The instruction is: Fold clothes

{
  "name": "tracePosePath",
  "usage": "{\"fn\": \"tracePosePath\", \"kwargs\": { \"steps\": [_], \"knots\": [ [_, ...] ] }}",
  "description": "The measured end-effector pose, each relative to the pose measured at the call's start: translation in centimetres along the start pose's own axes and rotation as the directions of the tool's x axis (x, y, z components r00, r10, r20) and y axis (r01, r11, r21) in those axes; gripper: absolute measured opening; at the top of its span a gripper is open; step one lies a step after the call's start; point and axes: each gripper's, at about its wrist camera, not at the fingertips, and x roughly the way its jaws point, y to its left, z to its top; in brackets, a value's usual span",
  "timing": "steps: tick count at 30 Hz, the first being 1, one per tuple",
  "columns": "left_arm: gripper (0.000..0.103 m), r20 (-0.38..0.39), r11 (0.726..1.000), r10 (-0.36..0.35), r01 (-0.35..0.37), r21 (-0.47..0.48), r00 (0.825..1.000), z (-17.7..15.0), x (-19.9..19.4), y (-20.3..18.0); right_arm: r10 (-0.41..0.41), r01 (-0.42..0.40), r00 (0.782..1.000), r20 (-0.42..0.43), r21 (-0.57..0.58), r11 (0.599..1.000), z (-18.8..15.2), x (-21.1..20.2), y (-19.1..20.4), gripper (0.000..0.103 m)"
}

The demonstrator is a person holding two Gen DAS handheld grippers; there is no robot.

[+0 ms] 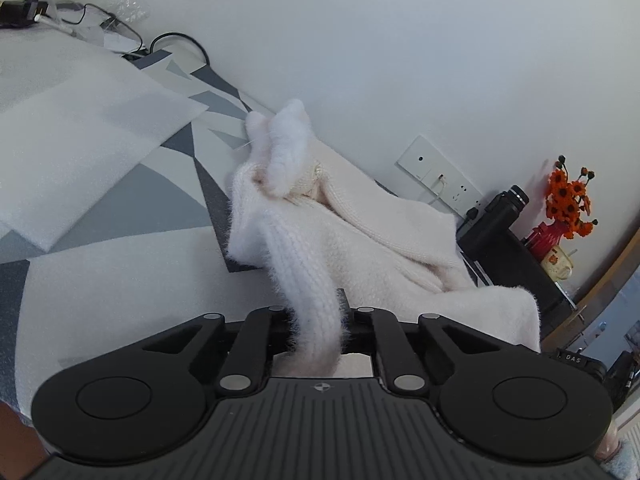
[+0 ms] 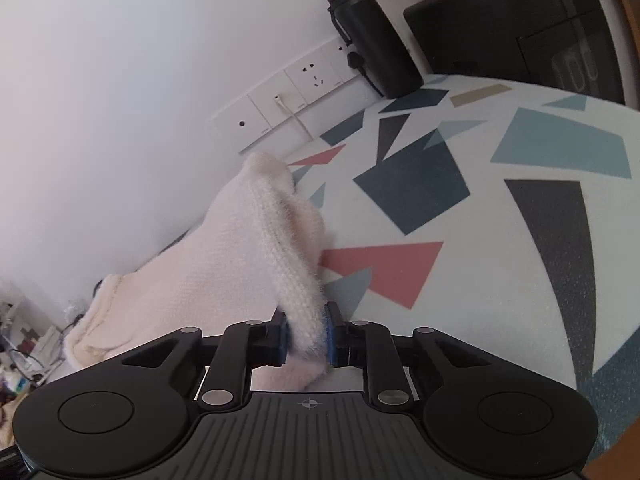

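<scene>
A fuzzy cream-white knit sweater (image 1: pixel 384 248) lies bunched on the patterned table by the wall. In the left wrist view its ribbed edge (image 1: pixel 308 280) runs down into my left gripper (image 1: pixel 318 320), whose jaws are shut on it. The collar end (image 1: pixel 288 140) sticks up farther off. In the right wrist view the same sweater (image 2: pixel 224 264) stretches from the wall toward my right gripper (image 2: pixel 306 336). Its blue pads (image 2: pixel 331 338) pinch a fuzzy ribbed edge (image 2: pixel 298 300) of the knit.
White foam sheets (image 1: pixel 80 140) cover the table's left part. A black flask (image 2: pixel 368 40) and a black box (image 2: pixel 520 24) stand at the wall by the sockets (image 2: pixel 312 76). Orange flowers in a red vase (image 1: pixel 568 200) stand on the black box. Cables lie at the far left.
</scene>
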Motion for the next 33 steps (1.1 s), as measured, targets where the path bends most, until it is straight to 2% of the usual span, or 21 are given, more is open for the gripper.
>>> {"fn": "tracePosePath", "kwargs": {
  "steps": [3, 6, 10, 12, 14, 16, 17, 18, 20, 22, 27, 28, 29, 30, 31, 33],
  "knots": [
    [0.01, -0.015, 0.998, -0.025, 0.026, 0.058, 1.0, -1.2, -1.2, -2.1, 0.105, -0.105, 0.992, -0.071, 0.012, 0.994, -0.6, -2.1, 0.8, 0.014],
    [0.01, -0.035, 0.993, -0.059, 0.063, 0.105, 0.998, -2.5, -2.5, -4.0, 0.207, -0.208, 0.967, -0.147, 0.009, 0.978, -1.8, -4.8, 2.3, 0.013],
    [0.01, -0.053, 0.987, -0.121, 0.126, 0.103, 0.991, -4.3, -4.8, -4.8, 0.275, -0.279, 0.947, -0.168, -0.001, 0.96, -3.7, -8.4, 3.3, 0.014],
    [0.01, -0.048, 0.988, -0.12, 0.124, 0.094, 0.992, -4.7, -5.9, -4.1, 0.26, -0.265, 0.954, -0.147, -0.014, 0.964, -4.5, -9.6, 2.9, 0.014],
    [0.011, -0.038, 0.994, -0.072, 0.075, 0.084, 0.997, -4.9, -6.4, -3.0, 0.221, -0.225, 0.968, -0.122, -0.015, 0.974, -5.0, -10.3, 1.9, 0.014],
    [0.011, -0.039, 0.998, -0.032, 0.034, 0.057, 0.999, -4.8, -6.2, -1.7, 0.159, -0.16, 0.983, -0.097, -0.001, 0.987, -5.3, -10.3, 0.6, 0.02],
    [0.011, -0.042, 0.999, -0.017, 0.018, 0.041, 0.999, -4.8, -6.0, -1.0, 0.125, -0.124, 0.989, -0.085, 0.012, 0.992, -5.3, -10.1, -0.1, 0.03],
    [0.011, -0.041, 1.0, -0.002, 0.004, 0.029, 0.999, -4.8, -5.7, -0.4, 0.089, -0.086, 0.994, -0.07, 0.043, 0.995, -5.2, -9.8, -0.8, 0.036],
    [0.011, -0.034, 1.0, 0.017, -0.016, 0.023, 0.999, -4.9, -5.3, 0.0, 0.023, -0.019, 0.999, -0.034, 0.113, 0.993, -5.2, -9.3, -2.0, 0.062],
    [0.011, -0.019, 1.0, 0.01, -0.01, 0.02, 1.0, -5.1, -5.2, -0.1, -0.035, 0.031, 0.999, 0.02, 0.178, 0.984, -5.2, -9.0, -2.9, 0.067],
    [0.01, 0.035, 1.0, 0.004, -0.004, 0.0, 0.999, -5.0, -5.6, 0.1, -0.044, 0.031, 0.996, 0.079, 0.168, 0.985, -5.2, -8.6, -3.6, 0.062],
    [0.009, 0.062, 1.0, 0.01, -0.01, -0.002, 0.998, -4.8, -6.1, 0.1, -0.052, 0.037, 0.995, 0.084, 0.163, 0.986, -5.2, -8.7, -3.6, 0.055],
    [0.009, 0.088, 1.0, 0.017, -0.016, -0.005, 0.996, -4.6, -6.5, 0.1, -0.055, 0.042, 0.995, 0.078, 0.162, 0.986, -5.2, -8.8, -3.7, 0.036],
    [0.008, 0.114, 1.0, 0.023, -0.022, -0.008, 0.993, -4.4, -7.0, 0.1, -0.039, 0.029, 0.997, 0.059, 0.171, 0.985, -5.3, -8.9, -3.8, 0.024],
    [0.008, 0.133, 1.0, 0.025, -0.024, -0.008, 0.991, -4.0, -7.4, 0.1, -0.023, 0.016, 0.999, 0.041, 0.181, 0.983, -5.3, -9.0, -3.9, 0.016],
    [0.008, 0.156, 0.999, 0.034, -0.034, -0.006, 0.987, -3.6, -8.0, 0.0, 0.015, -0.017, 1.0, 0.015, 0.179, 0.984, -5.6, -9.4, -3.9, 0.015]
  ]
}}
